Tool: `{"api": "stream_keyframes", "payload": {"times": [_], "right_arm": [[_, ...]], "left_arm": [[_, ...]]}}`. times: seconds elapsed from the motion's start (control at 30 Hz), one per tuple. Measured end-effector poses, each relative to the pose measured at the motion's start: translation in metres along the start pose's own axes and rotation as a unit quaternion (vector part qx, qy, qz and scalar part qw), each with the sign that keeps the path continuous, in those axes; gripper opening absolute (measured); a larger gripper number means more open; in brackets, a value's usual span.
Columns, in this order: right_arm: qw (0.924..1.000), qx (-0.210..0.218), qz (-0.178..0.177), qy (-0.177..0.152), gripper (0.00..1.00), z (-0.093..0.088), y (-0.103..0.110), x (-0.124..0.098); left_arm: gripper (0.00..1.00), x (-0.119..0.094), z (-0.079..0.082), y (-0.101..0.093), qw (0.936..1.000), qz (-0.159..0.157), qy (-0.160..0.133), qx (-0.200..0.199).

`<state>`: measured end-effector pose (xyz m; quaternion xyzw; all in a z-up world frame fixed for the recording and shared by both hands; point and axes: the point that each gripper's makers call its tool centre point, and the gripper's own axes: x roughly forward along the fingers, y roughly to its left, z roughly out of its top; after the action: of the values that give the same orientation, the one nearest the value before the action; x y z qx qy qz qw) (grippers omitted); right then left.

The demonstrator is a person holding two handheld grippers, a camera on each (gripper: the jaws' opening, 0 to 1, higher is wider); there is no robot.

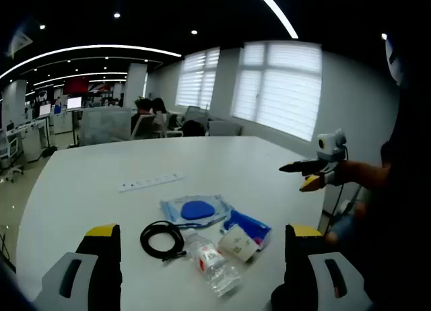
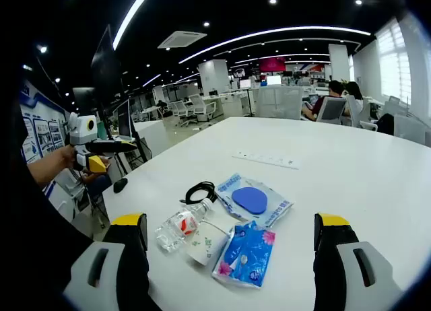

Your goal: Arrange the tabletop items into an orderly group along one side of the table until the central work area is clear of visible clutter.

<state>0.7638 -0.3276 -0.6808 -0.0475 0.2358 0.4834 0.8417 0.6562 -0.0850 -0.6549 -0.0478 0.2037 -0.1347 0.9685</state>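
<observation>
A cluster lies on the white table (image 1: 101,169): a coiled black cable (image 1: 161,238), a clear plastic bottle (image 1: 212,262) on its side, a paper cup (image 1: 237,244), a blue tissue packet (image 1: 250,223) and a clear bag with a blue disc (image 1: 196,210). A white power strip (image 1: 149,183) lies farther out. My left gripper (image 1: 203,231) is open, just short of the cluster. My right gripper (image 2: 231,220) is open too, on the opposite side of the bottle (image 2: 180,227), cup (image 2: 207,240), packet (image 2: 246,254), bag (image 2: 252,200), cable (image 2: 200,190) and strip (image 2: 266,160). Neither holds anything.
A hand holds the right gripper (image 1: 313,169) off the table's right edge, and the left gripper (image 2: 97,149) hangs past the table's left edge. Office chairs and seated people (image 1: 145,116) are behind the far edge. Wide bare tabletop (image 2: 350,176) stretches beyond the items.
</observation>
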Motion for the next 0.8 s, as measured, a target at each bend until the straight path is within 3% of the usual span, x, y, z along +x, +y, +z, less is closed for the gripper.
{"api": "stream_keyframes", "payload": {"times": [0.8], "right_arm": [[1.0, 0.002, -0.001, 0.005, 0.99, 0.0002, 0.0019, -0.0011]], "left_arm": [[1.0, -0.004, -0.0014, 0.0018, 1.0, -0.002, 0.003, 0.001]]}}
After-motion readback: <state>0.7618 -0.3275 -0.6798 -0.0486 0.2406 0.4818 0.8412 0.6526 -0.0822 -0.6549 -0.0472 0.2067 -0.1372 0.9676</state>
